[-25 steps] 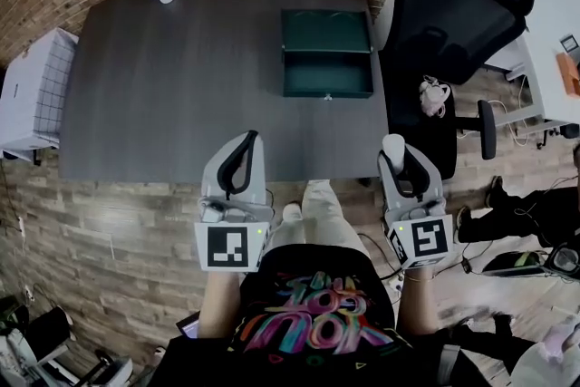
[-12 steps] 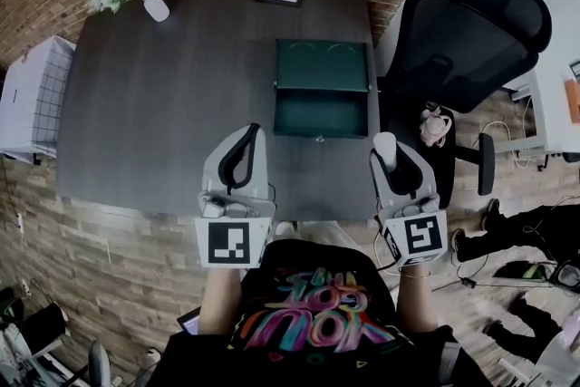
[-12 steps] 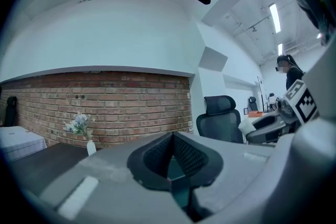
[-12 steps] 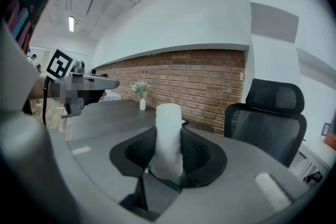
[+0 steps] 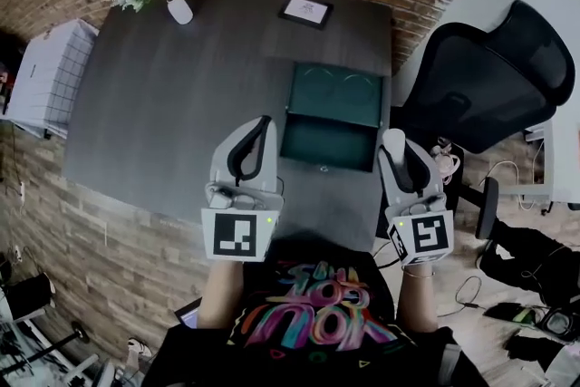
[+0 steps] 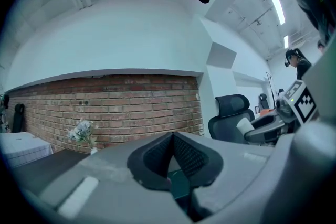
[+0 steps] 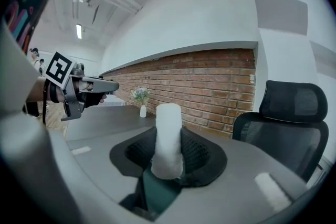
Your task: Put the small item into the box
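Pickup is judged done: the small white item (image 7: 168,134) is clamped between the jaws of the right gripper (image 5: 399,166) and is held in the air just outside the near-right corner of the open green box (image 5: 331,163), not yet over its compartment. The left gripper (image 5: 262,126) is held off the box's near-left corner above the dark table (image 5: 163,104), its jaws pressed together with nothing between them. Remaining work, as judged: the item is to be carried over the open compartment, where nothing is seen so far, then lowered in and released.
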`<action>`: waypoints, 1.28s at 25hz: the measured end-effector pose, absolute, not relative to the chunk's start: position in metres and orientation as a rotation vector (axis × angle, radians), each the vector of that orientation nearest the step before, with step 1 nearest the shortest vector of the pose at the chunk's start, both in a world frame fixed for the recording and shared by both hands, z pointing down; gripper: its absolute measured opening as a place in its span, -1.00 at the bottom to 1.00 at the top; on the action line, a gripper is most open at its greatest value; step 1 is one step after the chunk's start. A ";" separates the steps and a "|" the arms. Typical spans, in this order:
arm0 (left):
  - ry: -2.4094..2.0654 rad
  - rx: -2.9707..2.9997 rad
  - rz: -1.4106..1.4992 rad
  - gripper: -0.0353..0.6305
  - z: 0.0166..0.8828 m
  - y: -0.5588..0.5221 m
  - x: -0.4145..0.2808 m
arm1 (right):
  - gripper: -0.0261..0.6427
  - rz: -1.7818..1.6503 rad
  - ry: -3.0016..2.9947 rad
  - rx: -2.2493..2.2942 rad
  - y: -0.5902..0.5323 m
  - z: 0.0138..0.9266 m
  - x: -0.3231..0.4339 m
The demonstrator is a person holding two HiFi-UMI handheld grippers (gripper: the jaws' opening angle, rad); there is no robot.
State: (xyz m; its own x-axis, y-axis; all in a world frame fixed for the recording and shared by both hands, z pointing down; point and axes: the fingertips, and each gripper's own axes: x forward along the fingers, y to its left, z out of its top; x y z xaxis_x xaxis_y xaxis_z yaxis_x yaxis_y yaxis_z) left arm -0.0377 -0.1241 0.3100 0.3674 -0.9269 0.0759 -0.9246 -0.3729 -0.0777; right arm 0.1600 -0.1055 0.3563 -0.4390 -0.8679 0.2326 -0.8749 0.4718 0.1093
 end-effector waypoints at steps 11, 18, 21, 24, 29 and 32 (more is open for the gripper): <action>1.790 -2.573 -0.189 -0.89 0.313 -0.148 -0.053 | -0.51 0.076 -2.474 1.441 -0.130 0.363 0.149; 1.725 -2.593 -0.174 -0.89 0.310 -0.165 -0.058 | -0.51 0.104 -2.441 1.490 -0.135 0.368 0.142; 1.721 -2.614 -0.173 -0.89 0.312 -0.172 -0.058 | -0.51 0.108 -2.432 1.508 -0.139 0.369 0.142; 1.718 -2.615 -0.161 -0.89 0.313 -0.179 -0.058 | -0.51 0.110 -2.423 1.513 -0.141 0.370 0.144; 1.718 -2.629 -0.172 -0.89 0.317 -0.183 -0.059 | -0.51 0.110 -2.401 1.522 -0.145 0.370 0.149; 1.730 -2.638 -0.163 -0.89 0.320 -0.185 -0.058 | -0.51 0.115 -2.392 1.508 -0.147 0.373 0.150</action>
State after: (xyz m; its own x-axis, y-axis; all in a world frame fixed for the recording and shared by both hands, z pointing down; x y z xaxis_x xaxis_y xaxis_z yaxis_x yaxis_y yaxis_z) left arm -0.0582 -0.1853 0.3201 0.3951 -0.9136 0.0956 -0.9154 -0.4003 -0.0422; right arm 0.1505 -0.1471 0.3728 -0.3980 -0.8665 0.3013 -0.8915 0.4428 0.0959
